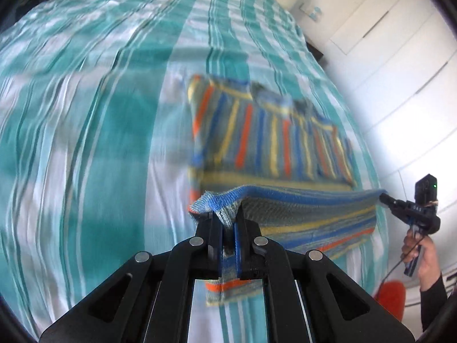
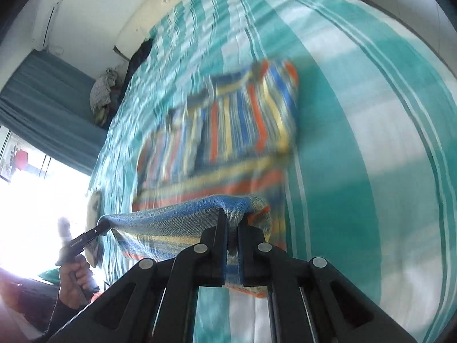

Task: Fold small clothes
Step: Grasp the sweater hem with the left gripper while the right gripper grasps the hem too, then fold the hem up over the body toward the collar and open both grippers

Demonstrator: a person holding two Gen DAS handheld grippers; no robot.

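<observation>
Both grippers, left and right, were clamped on opposite corners of the striped knit garment's near hem, which we held taut and raised above the teal checked bedspread. Its body lay flat toward 12 o'clock, likely so we could carry the hem over as a fold.

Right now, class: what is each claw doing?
Left claw: closed on the striped garment.
Right claw: closed on the same garment.
</observation>
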